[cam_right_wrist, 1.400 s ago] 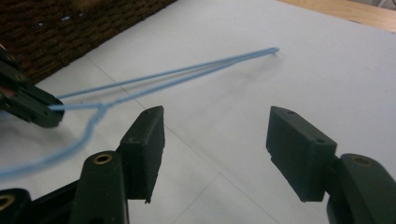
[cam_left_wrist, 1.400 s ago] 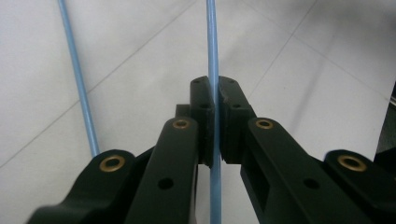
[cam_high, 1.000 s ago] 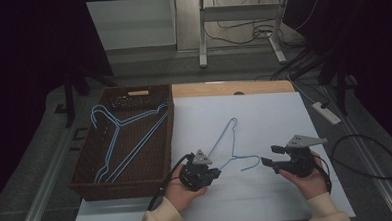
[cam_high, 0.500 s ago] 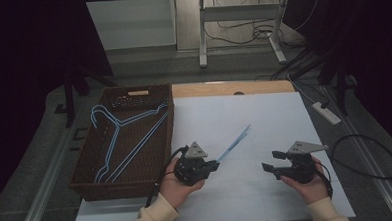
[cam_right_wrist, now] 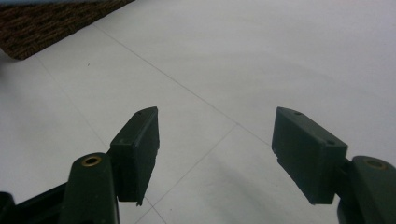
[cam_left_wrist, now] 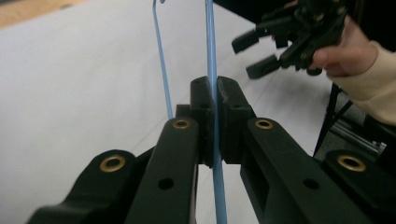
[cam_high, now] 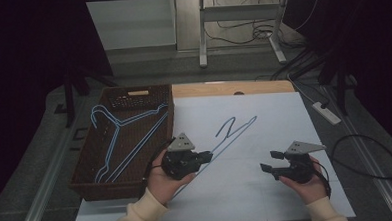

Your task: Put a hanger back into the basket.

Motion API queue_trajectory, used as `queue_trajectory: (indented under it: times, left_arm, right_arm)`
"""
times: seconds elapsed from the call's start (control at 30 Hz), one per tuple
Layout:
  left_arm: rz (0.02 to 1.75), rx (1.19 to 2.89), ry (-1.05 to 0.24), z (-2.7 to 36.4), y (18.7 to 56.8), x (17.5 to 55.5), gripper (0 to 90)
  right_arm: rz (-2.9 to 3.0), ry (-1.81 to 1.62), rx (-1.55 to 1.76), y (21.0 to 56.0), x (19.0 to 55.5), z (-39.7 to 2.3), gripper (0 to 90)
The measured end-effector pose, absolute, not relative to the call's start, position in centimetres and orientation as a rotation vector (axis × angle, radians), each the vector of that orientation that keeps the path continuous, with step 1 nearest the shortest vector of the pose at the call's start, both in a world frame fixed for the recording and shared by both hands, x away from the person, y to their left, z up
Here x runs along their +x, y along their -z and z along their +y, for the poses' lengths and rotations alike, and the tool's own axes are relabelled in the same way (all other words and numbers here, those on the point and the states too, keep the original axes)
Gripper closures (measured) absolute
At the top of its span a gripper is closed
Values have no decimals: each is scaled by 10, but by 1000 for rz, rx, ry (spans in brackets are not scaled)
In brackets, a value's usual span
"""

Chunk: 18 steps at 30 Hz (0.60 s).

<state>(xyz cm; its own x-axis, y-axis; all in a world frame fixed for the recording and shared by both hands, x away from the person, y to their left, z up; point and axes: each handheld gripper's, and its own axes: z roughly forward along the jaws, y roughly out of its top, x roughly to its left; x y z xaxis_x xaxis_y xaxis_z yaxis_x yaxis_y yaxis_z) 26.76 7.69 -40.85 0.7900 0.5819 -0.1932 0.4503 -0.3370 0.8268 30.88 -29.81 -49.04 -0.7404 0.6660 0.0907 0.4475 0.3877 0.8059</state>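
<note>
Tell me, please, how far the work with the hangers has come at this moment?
Done: blue hangers already lie in the brown basket. In hand: the left tongs are shut on one blue hanger over the white table. The right tongs are open, holding nothing. Left, probably: putting this hanger into the basket.

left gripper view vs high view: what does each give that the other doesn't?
Left gripper view: the left claw is shut on the blue hanger's wire, pads tight on it.

High view: the brown basket with more blue hangers inside, and the held hanger's hook.

Both: the held hanger, the white table, the right claw open and apart from the hanger.
</note>
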Motion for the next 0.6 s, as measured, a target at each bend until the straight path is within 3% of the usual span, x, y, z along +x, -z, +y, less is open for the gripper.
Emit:
queue_trajectory:
  times: [0.6]
  left_arm:
    - [859,1862,-226,153,376,271,860]
  right_arm:
    - [2429,-1241,989,493,305,-300,315]
